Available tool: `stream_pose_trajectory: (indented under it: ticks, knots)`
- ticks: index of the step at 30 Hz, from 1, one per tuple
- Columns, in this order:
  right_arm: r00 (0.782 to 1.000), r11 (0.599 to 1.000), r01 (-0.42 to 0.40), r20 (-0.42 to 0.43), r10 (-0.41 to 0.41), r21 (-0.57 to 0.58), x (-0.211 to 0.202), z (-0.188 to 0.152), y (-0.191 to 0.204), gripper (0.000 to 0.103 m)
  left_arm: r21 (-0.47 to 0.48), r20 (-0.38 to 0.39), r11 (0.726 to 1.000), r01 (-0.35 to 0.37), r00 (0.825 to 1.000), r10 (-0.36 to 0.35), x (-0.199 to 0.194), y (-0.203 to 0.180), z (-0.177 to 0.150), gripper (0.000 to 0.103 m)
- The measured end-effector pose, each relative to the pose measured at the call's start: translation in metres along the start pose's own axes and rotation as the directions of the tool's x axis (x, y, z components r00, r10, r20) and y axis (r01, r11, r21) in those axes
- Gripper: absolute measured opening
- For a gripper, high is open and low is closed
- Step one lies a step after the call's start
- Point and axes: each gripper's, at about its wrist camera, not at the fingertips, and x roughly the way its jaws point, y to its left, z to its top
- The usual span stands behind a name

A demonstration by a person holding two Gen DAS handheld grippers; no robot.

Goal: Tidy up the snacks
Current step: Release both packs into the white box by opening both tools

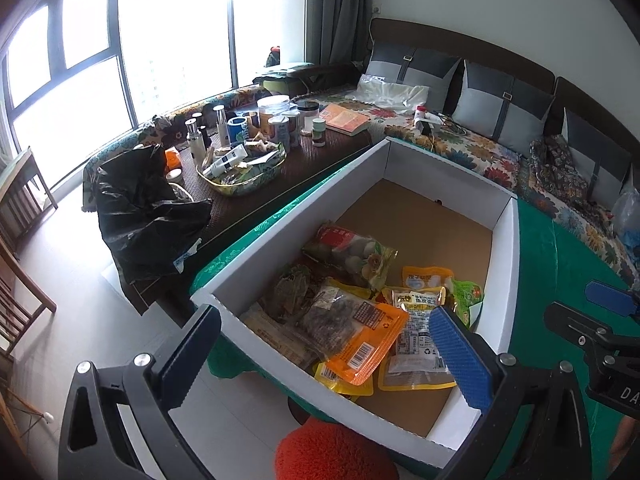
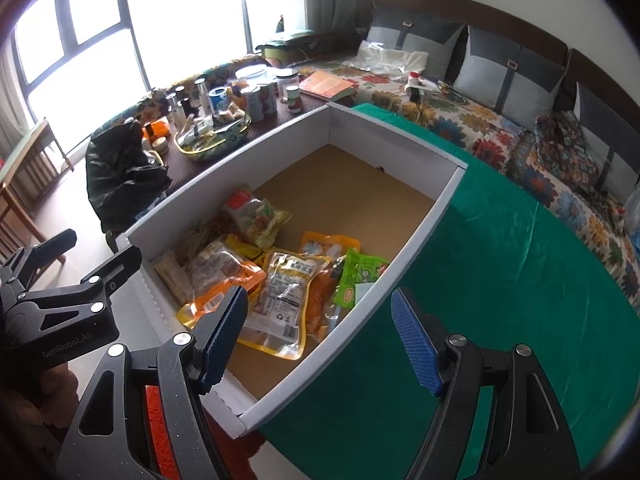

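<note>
A: Where are the snacks?

B: Heaped in the near half of the white cardboard box (image 1: 448, 176); the far half of its brown floor is bare. The box sits on a green cloth (image 2: 500, 240).

A: And the tools?

B: Both hang above the box with nothing between their blue pads. The left tool (image 1: 320, 356) stands wide apart over the near wall of the box; the right tool (image 2: 320, 336) stands wide apart too, straddling the right-hand wall of the box.

A: How would the packets handle?

B: Light and floppy, I'd judge, with slick film that crinkles. The clear-and-yellow pouch (image 2: 280, 300) lies flat on top of the heap, and the orange-edged bag (image 1: 356, 332) overlaps others toward the left wall of the box. A pinch on a sealed edge should hold better than on the puffy middle. The green packet (image 2: 356, 276) leans against the right wall of the box.

A: Anything in the way?

B: The box walls are tall, so a tool must come down from above. The packets overlap, so lifting one may drag a neighbour. Beyond the box's left wall a dark worktop (image 1: 320, 156) carries jars, bottles and a glass tray (image 1: 244, 168), with a black plastic bag (image 1: 140, 208) beside them, all well apart from the box
</note>
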Motion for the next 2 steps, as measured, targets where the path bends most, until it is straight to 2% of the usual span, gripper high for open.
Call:
stream_pose_trajectory:
  ticks: [2]
  knots:
    - [1.000, 1.000, -0.003, -0.001, 0.003, 0.000, 0.0005, 0.0009, 0.0010, 0.078, 0.005, 0.005, 1.000, -0.003, 1.000, 0.003, -0.0011, -0.0007, 0.0002, 0.103]
